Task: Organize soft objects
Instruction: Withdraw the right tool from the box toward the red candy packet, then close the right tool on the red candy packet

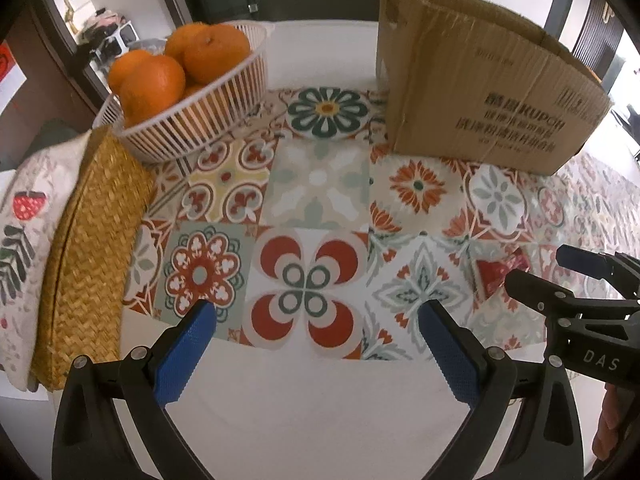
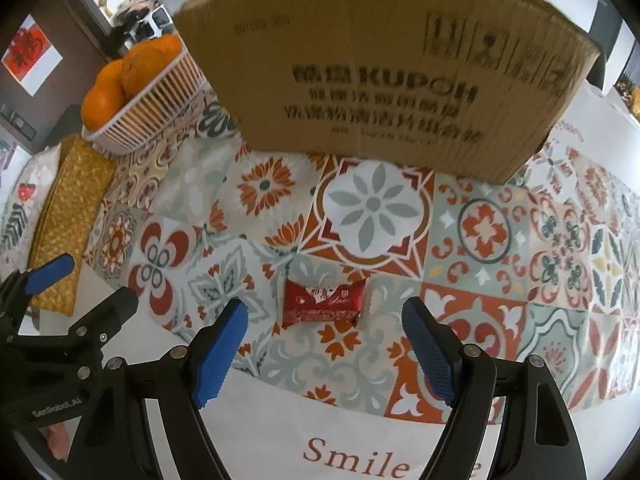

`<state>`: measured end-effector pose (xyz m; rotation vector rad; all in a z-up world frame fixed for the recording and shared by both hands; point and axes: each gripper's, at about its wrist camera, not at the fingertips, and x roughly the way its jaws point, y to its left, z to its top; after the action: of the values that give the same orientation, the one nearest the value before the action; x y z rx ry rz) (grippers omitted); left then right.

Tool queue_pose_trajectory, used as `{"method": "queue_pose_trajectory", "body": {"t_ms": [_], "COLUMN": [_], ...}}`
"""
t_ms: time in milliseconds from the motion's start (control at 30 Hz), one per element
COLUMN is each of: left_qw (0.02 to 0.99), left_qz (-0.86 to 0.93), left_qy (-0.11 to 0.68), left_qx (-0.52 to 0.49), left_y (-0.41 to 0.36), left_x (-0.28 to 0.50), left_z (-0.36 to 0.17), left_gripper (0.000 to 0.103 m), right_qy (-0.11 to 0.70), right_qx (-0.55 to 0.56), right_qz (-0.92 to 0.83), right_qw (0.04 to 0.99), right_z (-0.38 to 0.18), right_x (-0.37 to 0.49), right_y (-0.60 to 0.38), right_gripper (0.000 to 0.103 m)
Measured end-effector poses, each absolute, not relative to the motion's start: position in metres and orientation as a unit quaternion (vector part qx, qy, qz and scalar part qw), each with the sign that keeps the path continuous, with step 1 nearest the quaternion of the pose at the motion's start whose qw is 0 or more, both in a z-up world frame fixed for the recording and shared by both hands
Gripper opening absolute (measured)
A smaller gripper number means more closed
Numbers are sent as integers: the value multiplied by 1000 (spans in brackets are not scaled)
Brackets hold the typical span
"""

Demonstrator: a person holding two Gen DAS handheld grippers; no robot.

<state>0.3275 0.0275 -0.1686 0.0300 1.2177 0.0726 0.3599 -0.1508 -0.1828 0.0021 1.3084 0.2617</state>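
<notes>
A small red snack packet (image 2: 323,303) lies flat on the patterned tablecloth (image 2: 480,240), just ahead of my right gripper (image 2: 324,320), which is open and empty with the packet between its blue pads. The packet shows in the left wrist view (image 1: 500,272), partly hidden behind the right gripper (image 1: 536,276). My left gripper (image 1: 316,314) is open and empty above the tablecloth (image 1: 320,200). A cardboard box (image 2: 380,68) stands upright behind the packet; it also shows at the right in the left wrist view (image 1: 480,92).
A white slatted basket (image 1: 200,120) of oranges (image 1: 152,80) stands at the back left. A woven straw mat (image 1: 88,248) and a printed cushion (image 1: 24,240) lie at the left edge. The left gripper (image 2: 84,280) shows at the right wrist view's left.
</notes>
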Motion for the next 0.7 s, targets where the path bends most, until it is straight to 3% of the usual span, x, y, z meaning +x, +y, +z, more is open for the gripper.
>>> {"method": "queue_pose_trajectory", "body": {"t_ms": [700], "left_qw": [793], "left_qz": [46], "left_qy": [607], "left_qx": [0], "left_y": [37], "left_x": [329], "left_z": [-204], "left_gripper": [103], "right_qy": [635], "right_qx": [-25], "right_qz": [122], "right_qw": [762], "right_z": [-227], "right_x": [371], "right_y": [-137], "right_gripper": [78]}}
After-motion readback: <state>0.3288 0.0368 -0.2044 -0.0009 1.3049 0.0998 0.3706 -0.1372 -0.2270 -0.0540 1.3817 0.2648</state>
